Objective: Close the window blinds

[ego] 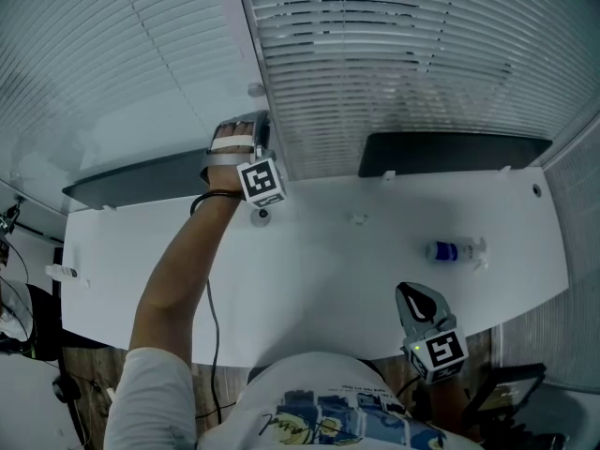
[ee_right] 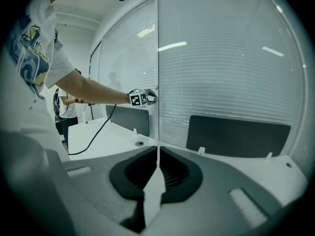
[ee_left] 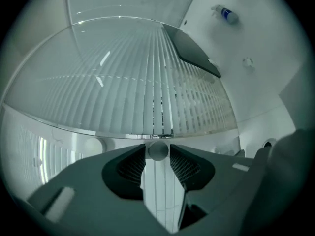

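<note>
Blinds [ego: 394, 64]: round knob [ee_left: 158, 150] pinched in left gripper [ee_left: 157, 154]; twist gently, holding firm. Right gripper [ego: 415, 300], five o'clock, pressed together, empty.

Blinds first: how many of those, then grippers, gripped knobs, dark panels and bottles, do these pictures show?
blinds: 2
grippers, left gripper and right gripper: 2
knob held in the left gripper: 1
dark panels: 2
bottle: 1
Total: 8

The tabletop [ego: 337, 270] lies bare through its middle. A small bottle [ego: 457, 250] lies at 3 o'clock. Dark panels [ego: 450, 153] line the far edge toward 12 o'clock, beneath the blinds [ego: 394, 54].
</note>
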A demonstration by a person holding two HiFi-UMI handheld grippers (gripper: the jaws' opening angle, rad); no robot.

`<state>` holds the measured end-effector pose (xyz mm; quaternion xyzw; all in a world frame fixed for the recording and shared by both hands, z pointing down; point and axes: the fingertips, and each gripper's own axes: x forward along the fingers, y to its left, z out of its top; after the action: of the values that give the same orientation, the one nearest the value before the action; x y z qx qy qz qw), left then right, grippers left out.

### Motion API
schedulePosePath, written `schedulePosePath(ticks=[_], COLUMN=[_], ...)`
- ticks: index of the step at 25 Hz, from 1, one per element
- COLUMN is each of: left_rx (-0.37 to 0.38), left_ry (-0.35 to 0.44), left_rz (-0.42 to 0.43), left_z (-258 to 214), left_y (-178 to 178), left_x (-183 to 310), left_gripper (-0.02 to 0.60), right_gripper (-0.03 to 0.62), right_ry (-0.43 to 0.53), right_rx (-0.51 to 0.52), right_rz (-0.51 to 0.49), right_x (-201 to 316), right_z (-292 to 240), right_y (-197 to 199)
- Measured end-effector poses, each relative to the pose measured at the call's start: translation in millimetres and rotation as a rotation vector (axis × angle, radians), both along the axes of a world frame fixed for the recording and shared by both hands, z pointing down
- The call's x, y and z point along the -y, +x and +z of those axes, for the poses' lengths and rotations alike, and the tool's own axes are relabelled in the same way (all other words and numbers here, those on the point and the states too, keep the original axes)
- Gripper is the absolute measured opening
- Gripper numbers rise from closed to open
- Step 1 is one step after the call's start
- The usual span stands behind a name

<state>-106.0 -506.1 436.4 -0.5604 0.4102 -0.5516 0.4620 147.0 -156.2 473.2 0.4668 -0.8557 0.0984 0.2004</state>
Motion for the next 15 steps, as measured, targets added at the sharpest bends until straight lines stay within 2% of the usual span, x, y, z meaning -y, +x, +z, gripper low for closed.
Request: schedulePosePath(ticks=[5,6,10,12,15], left_rx=[0.041,0.041,0.027,-0.015,-0.143], left_ry=[-0.002,0.001,0.025,0.026,0.008], left_rz=[0.000,-0.001,0.000,-0.001,-0.012], left_z=[1.9,1.9,1.9,2.3,1.4], left_y=[2.0,2.6,2.0,1.7,4.4], left_x=[3.3,3.8,3.4,3.5,4.2], left_gripper=[0.155,0.130,0.129,0.129,0.129], right_gripper=[0.008,0.008,0.008,0.008,0.008], right_ry=[-0.003,-0.004,0.003,-0.001,-0.010], right_rx=[-0.004,-0.006,0.007,0.010,0.006], right_rz=[0.007,0.009,0.006,0.008,0.013], right_x=[-0.6,-0.2,1.4,1.9,3.4], right_z=[1.3,0.9,-0.7,0.2,2.0], right_y=[3.1,3.2,2.2,2.1,2.6])
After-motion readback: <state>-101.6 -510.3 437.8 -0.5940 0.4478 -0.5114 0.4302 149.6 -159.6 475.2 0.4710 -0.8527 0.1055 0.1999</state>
